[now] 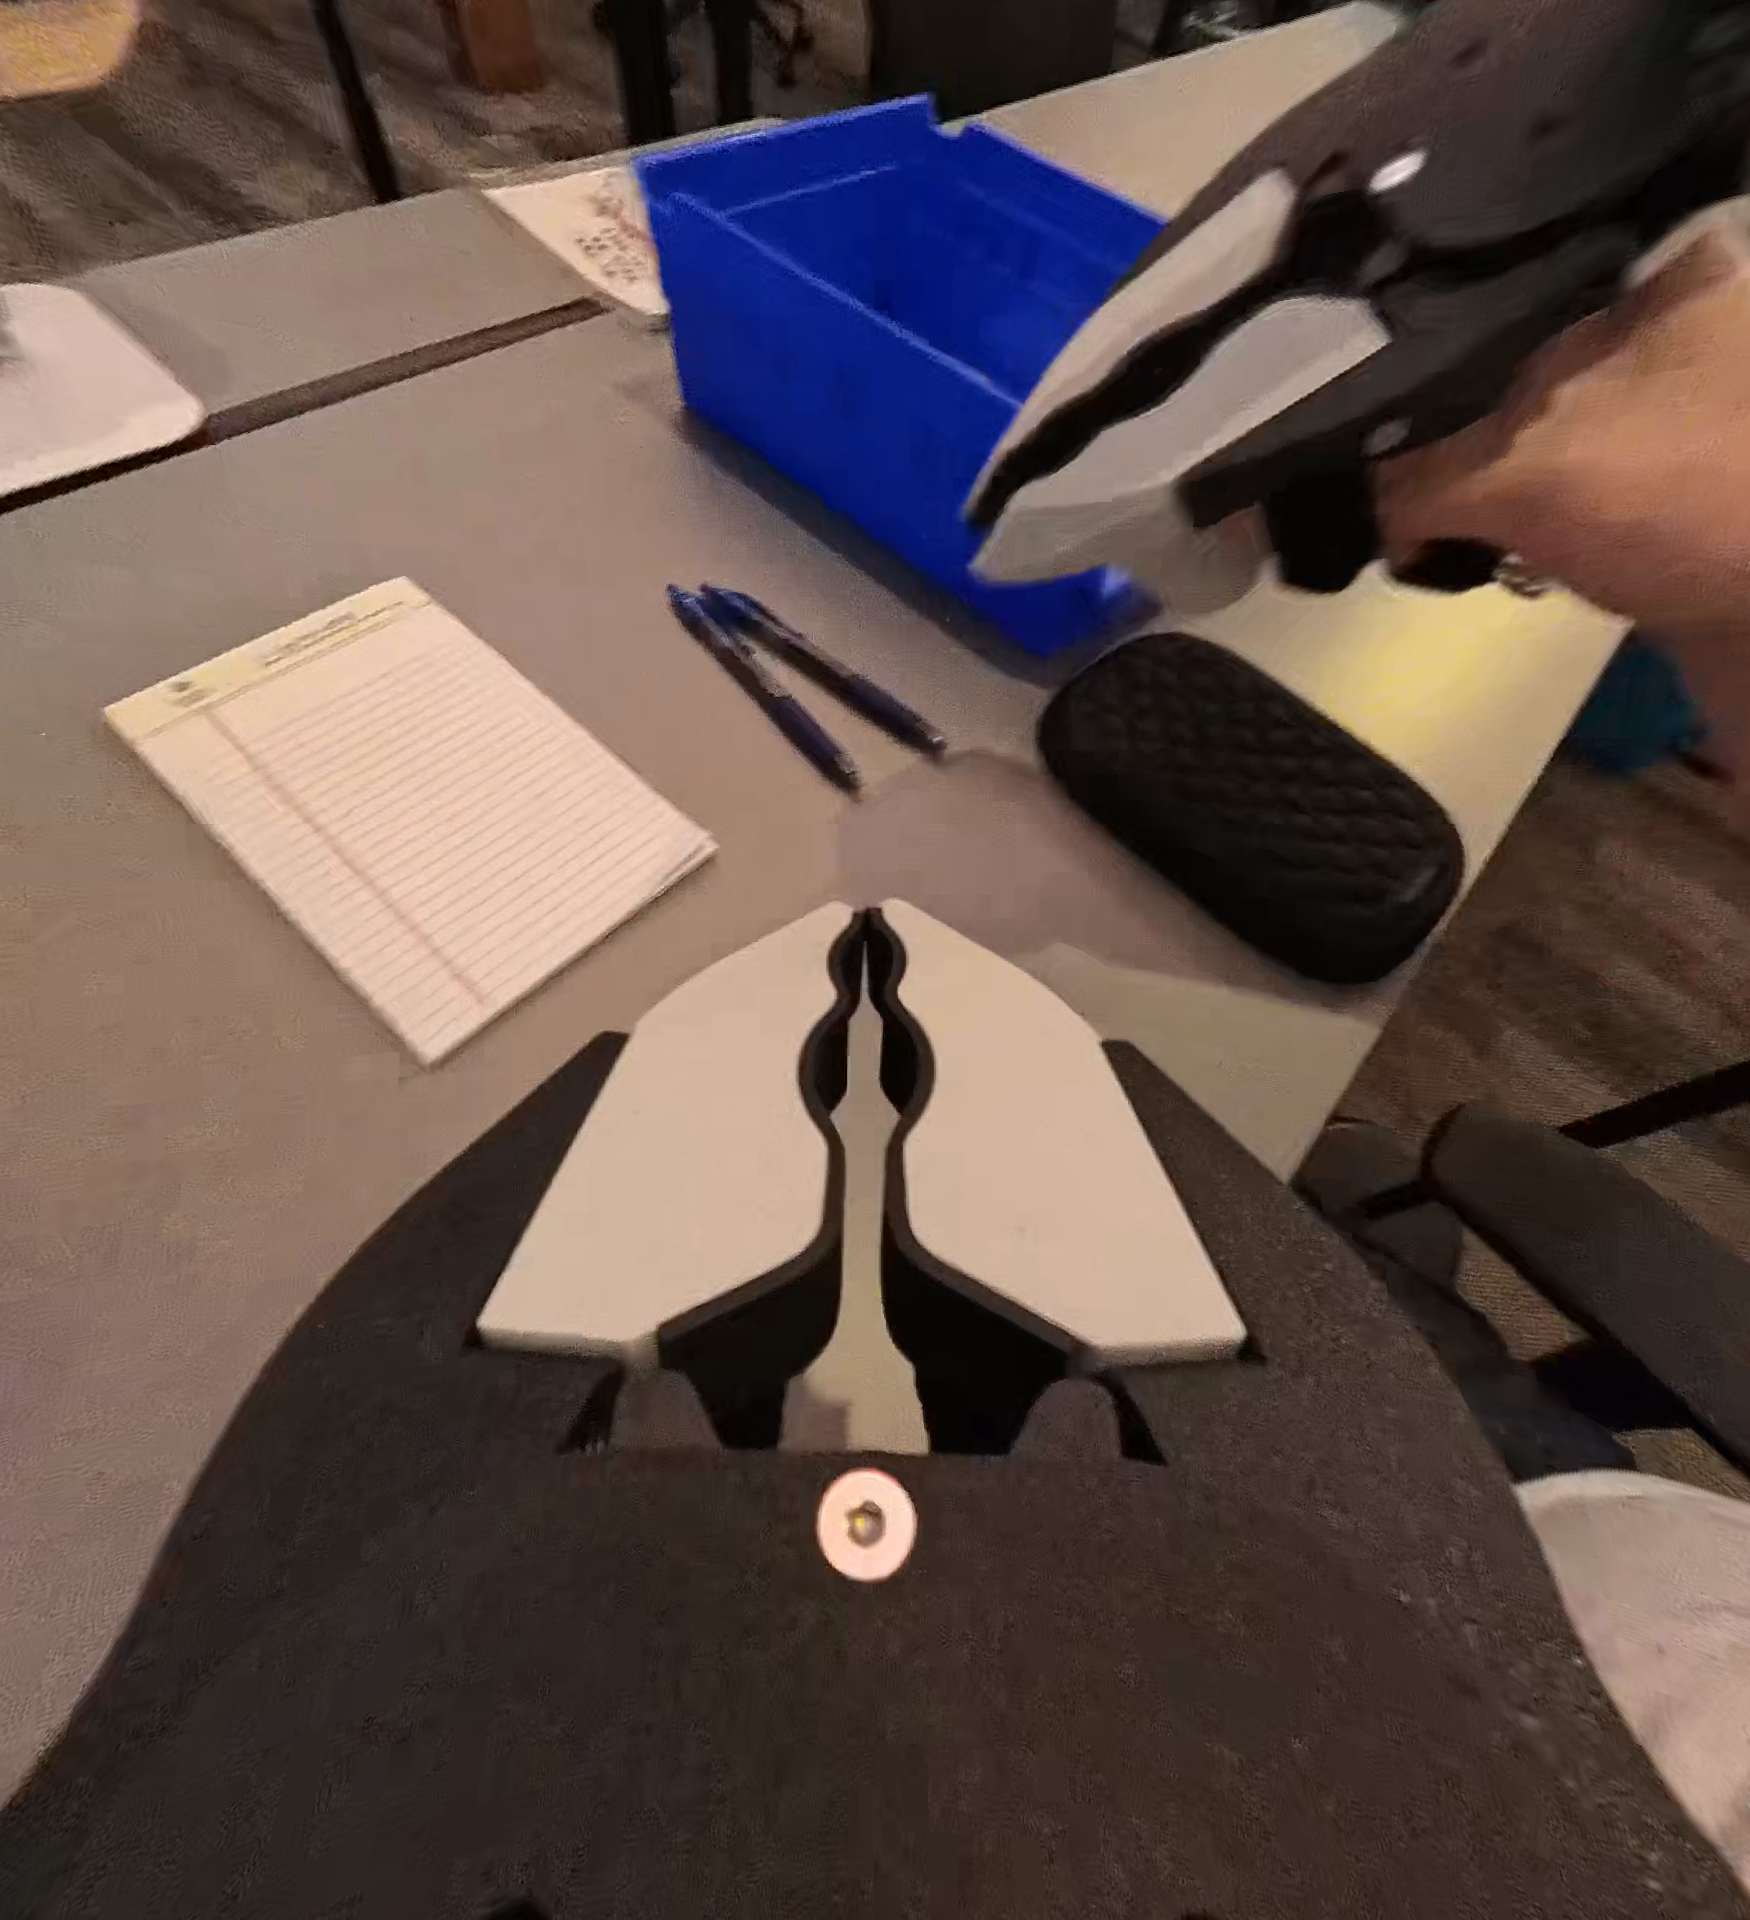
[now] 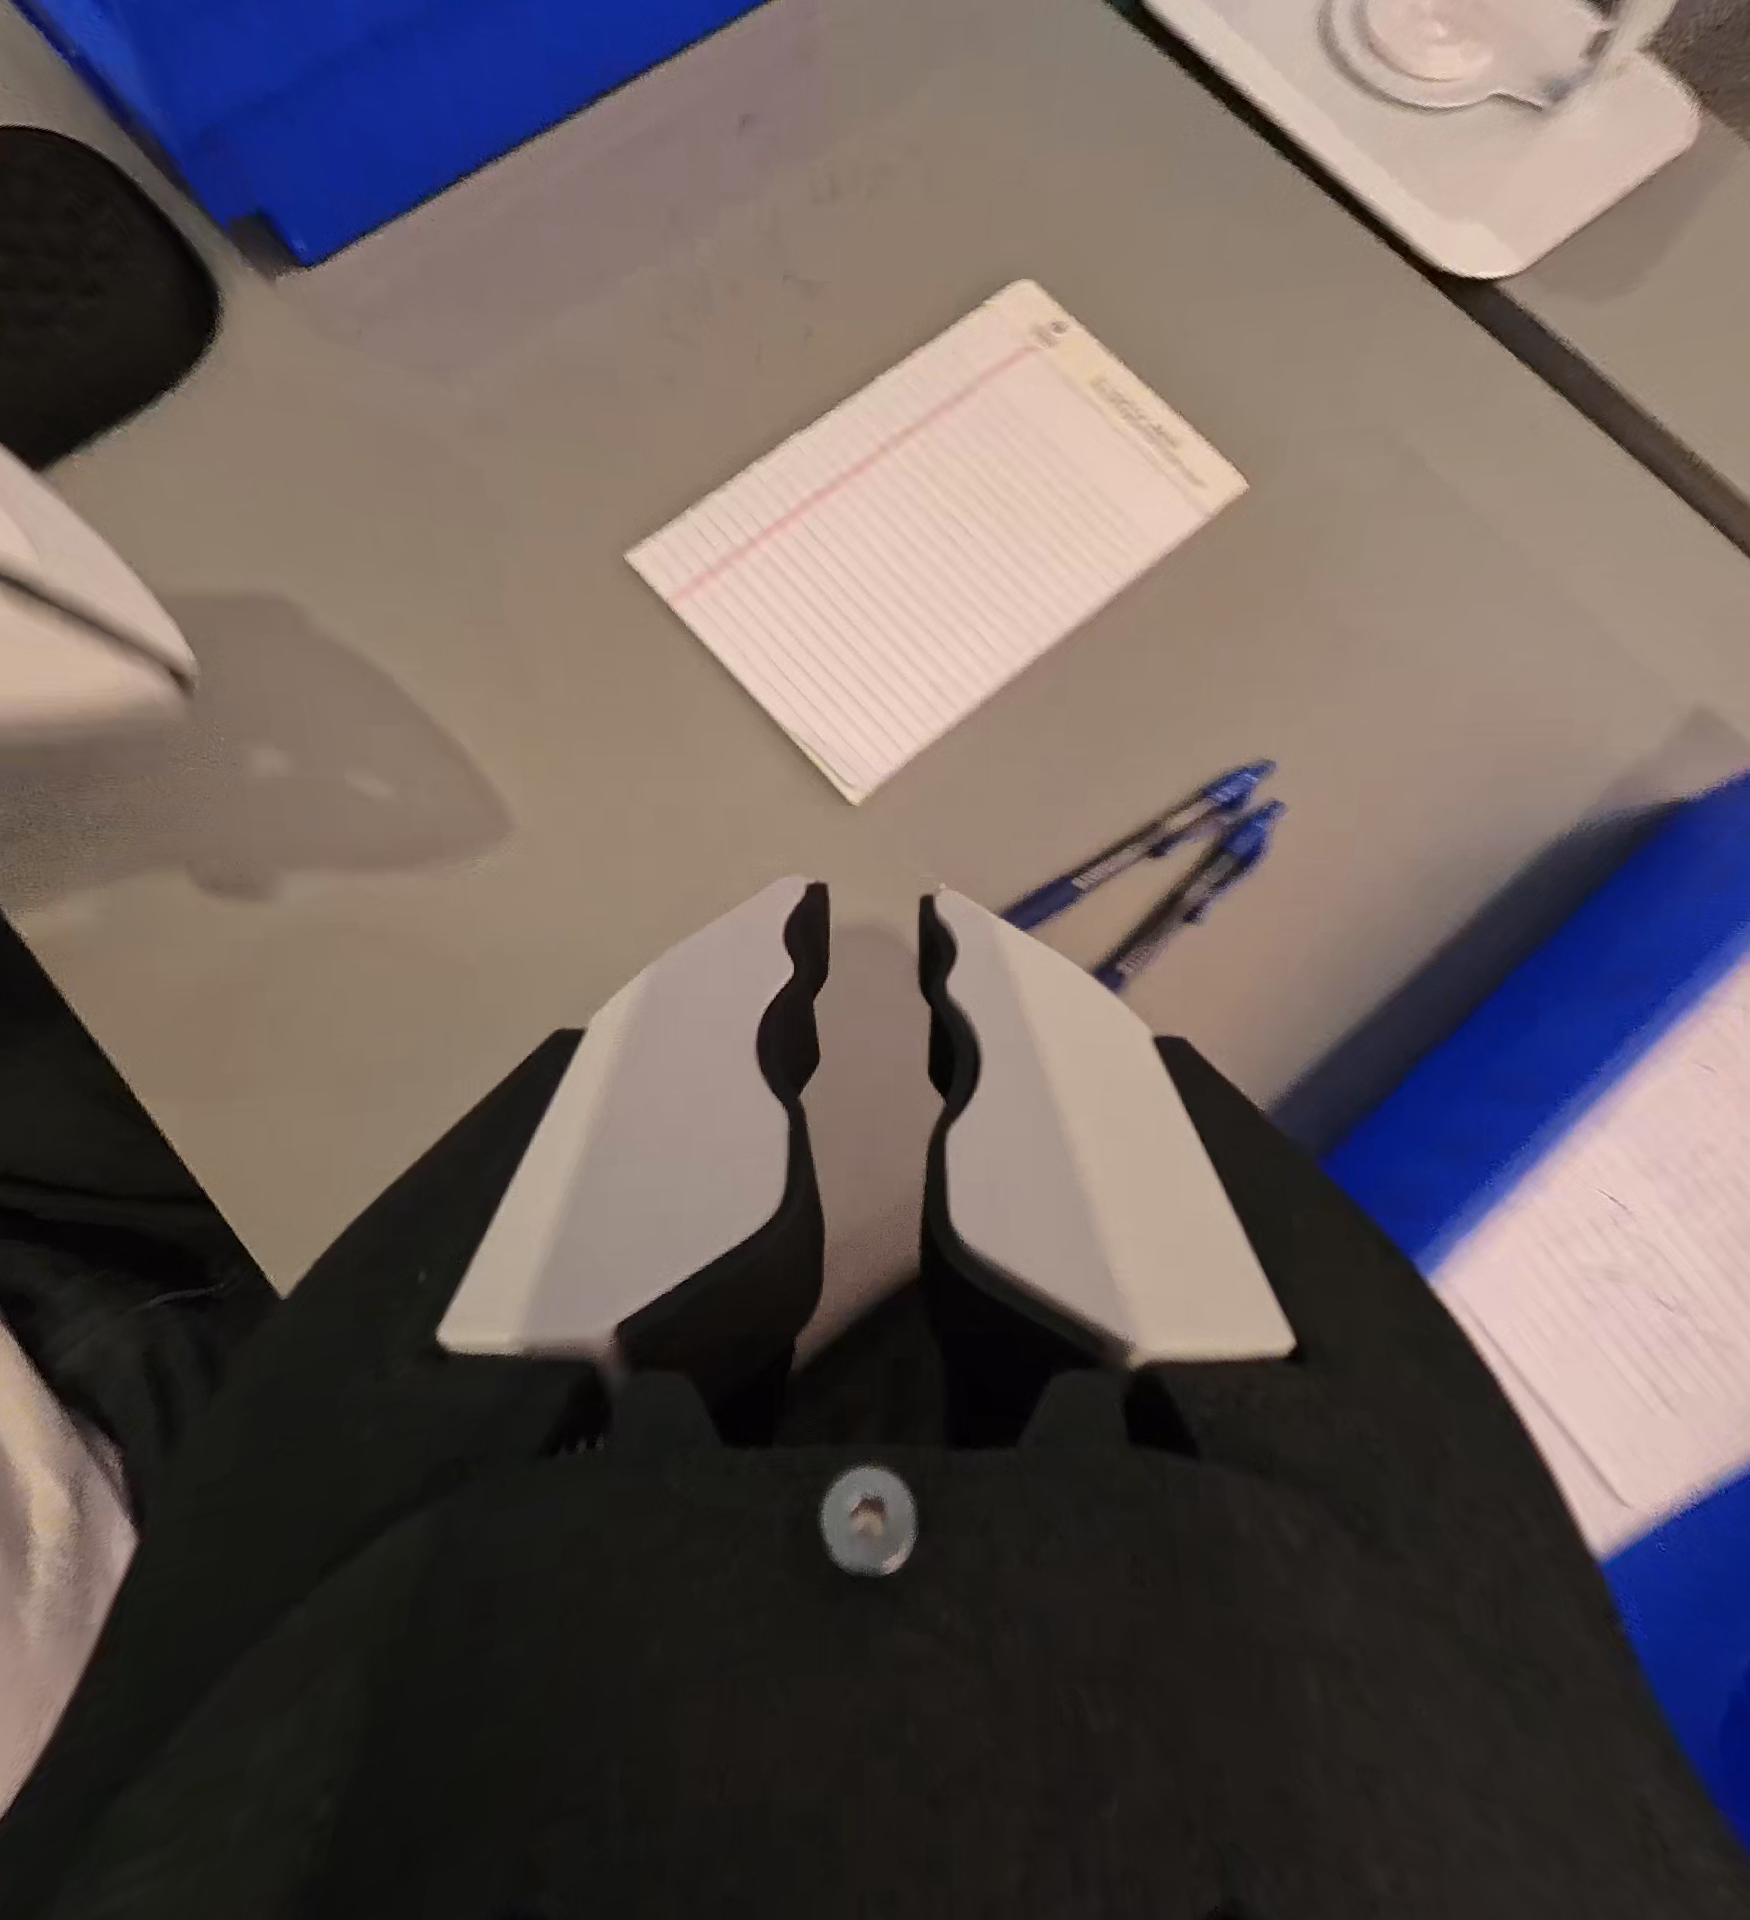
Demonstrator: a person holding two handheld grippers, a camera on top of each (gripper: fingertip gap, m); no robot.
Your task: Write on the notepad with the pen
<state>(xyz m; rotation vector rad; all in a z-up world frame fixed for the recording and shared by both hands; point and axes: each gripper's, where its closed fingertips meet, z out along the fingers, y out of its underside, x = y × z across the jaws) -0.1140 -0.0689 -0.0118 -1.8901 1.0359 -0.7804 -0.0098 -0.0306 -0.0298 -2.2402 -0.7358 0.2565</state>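
A white lined notepad (image 1: 403, 810) lies flat on the grey table (image 1: 227, 1195). Two blue pens (image 1: 798, 686) lie side by side to its right, touching at one end. My left gripper (image 1: 868, 914) is shut and empty, low over the table, near the notepad's lower right corner. My right gripper (image 1: 983, 535), held by a hand, hovers above the pens and in front of the blue bin. In the right wrist view the right gripper (image 2: 876, 899) is slightly open and empty, above the table just short of the pens (image 2: 1151, 873), with the notepad (image 2: 944, 540) beyond.
A blue bin (image 1: 881, 312) stands behind the pens. A black quilted case (image 1: 1255, 810) lies at the table's right edge. A white tray (image 1: 40, 395) with a clear vessel sits at far left. A second blue bin (image 2: 1733, 935) holds paper. A chair (image 1: 1629, 1247) is lower right. Some 12 cm of space lies between my two pairs of fingers.
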